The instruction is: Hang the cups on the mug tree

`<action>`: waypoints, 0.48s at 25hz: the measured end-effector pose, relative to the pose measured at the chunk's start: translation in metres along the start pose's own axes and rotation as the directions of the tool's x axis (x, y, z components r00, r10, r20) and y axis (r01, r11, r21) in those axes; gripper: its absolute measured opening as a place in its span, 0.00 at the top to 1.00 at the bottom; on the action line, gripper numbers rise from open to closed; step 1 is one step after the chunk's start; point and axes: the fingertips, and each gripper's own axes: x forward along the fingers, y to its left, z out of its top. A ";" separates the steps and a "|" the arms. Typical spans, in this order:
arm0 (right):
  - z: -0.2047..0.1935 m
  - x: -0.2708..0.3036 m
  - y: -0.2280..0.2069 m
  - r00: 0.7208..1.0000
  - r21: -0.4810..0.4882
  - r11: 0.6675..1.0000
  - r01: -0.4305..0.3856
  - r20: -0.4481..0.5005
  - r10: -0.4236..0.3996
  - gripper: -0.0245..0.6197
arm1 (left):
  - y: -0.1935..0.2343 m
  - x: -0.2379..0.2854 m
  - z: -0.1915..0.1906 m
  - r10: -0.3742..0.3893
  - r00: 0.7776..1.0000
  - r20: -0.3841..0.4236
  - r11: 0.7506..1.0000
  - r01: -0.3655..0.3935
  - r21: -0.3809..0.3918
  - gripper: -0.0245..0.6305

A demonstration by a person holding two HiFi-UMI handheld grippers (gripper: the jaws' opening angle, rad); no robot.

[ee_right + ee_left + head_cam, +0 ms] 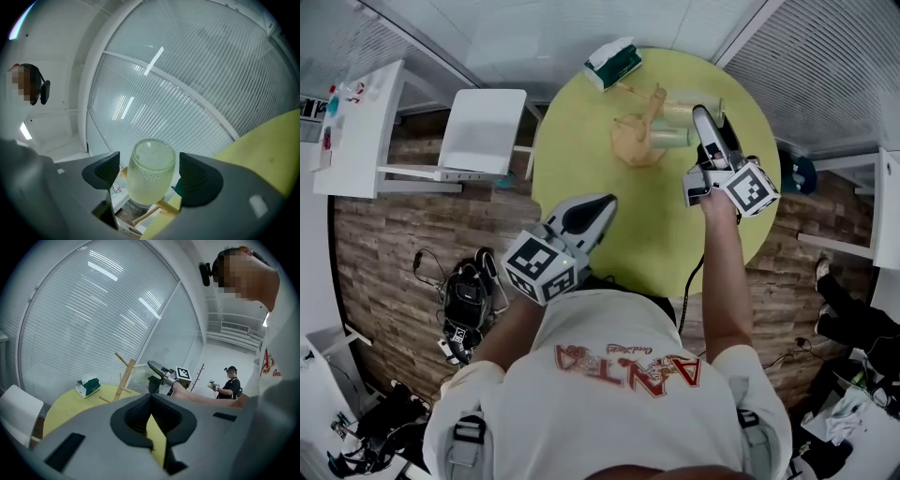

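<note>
A wooden mug tree (637, 131) stands on the far part of the round yellow table (656, 225). Two pale green cups sit at the tree's right side, one (689, 110) above the other (667, 139). My right gripper (703, 112) reaches in at the upper cup. In the right gripper view that dimpled cup (150, 176) stands between the jaws with a gap on each side, a wooden peg (147, 213) under it; the jaws are open. My left gripper (605, 202) hangs over the table's near edge, shut and empty. In the left gripper view the tree (124, 378) rises behind it.
A green and white tissue box (614, 64) lies at the table's far edge. A white chair (483, 131) stands left of the table. Cables and a dark bag (469, 291) lie on the wooden floor at the left. Another person (229, 383) stands far off.
</note>
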 end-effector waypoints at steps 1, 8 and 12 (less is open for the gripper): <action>0.003 -0.005 -0.001 1.000 0.000 1.000 0.012 0.007 -0.012 0.39 | -0.001 0.000 0.001 -0.007 1.000 0.000 1.000 0.007 0.003 0.95; 0.027 -0.058 -0.010 0.993 0.030 0.997 0.074 0.087 -0.076 0.40 | -0.016 0.014 0.019 -0.077 0.997 0.000 0.995 0.077 0.067 0.95; 0.033 -0.101 -0.003 0.982 0.024 0.992 0.126 0.141 -0.128 0.43 | -0.021 0.017 0.030 -0.107 0.994 -0.001 0.989 0.107 0.101 0.95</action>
